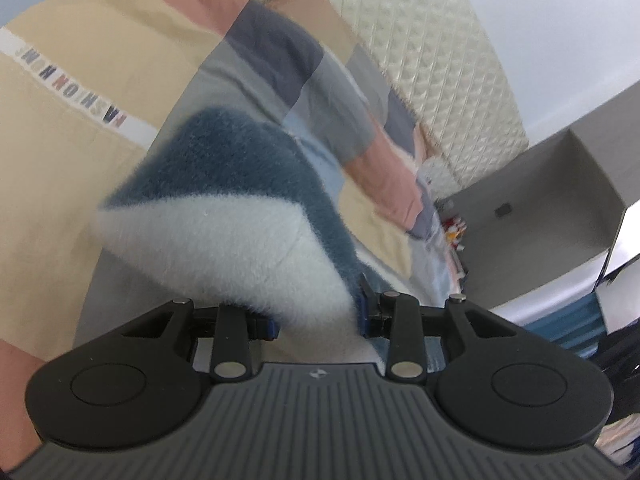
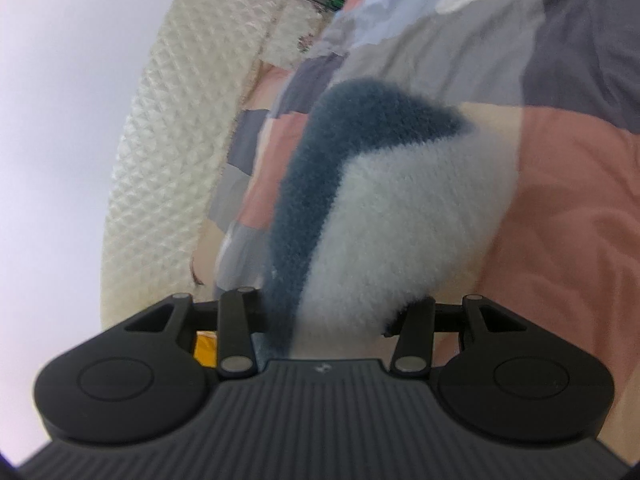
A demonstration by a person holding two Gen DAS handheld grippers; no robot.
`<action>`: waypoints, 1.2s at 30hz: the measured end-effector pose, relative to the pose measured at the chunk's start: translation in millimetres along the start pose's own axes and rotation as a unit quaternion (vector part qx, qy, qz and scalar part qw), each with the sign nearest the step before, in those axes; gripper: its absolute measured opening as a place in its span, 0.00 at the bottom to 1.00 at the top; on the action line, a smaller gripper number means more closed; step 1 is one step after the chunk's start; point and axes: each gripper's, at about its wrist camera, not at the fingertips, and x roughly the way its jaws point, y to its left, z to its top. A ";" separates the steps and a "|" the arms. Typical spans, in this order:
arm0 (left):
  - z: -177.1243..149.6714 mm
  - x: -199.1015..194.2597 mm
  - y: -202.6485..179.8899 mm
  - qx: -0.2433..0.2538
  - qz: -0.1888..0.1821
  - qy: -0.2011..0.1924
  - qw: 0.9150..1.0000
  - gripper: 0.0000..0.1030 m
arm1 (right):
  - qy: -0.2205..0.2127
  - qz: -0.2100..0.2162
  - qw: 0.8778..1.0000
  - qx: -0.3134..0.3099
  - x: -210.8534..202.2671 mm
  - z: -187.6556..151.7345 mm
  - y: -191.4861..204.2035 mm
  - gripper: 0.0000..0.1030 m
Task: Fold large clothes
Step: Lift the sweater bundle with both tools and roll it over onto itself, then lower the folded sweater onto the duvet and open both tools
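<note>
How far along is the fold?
Done: both corners are picked up. The left gripper and the right gripper are each shut on the fluffy blue-and-white fleece garment. In hand: it is carried above the patchwork bedspread. Left: no finished fold shows; it must be laid down and folded.

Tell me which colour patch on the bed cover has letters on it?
The white strip of the patchwork bed cover, seen in the left wrist view. It carries a row of coloured letters, while the beige, pink, grey and blue patches are plain.
</note>
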 end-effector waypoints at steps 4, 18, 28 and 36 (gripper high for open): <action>-13.1 -0.5 14.2 0.007 0.007 0.008 1.000 0.38 | 0.010 -0.015 1.000 0.001 -4.6 -11.4 -20.5 0.46; -53.9 -22.2 63.1 0.023 -0.007 0.027 0.999 0.41 | 0.020 -0.017 0.999 0.023 -28.7 -43.7 -74.0 0.48; -55.2 -31.3 53.2 0.058 0.017 0.053 0.997 0.45 | 0.030 -0.051 0.997 0.041 -37.0 -51.3 -72.3 0.60; -57.4 -65.3 28.3 0.106 0.072 0.060 0.990 0.51 | 0.052 -0.116 0.992 -0.021 -71.6 -55.5 -39.4 0.65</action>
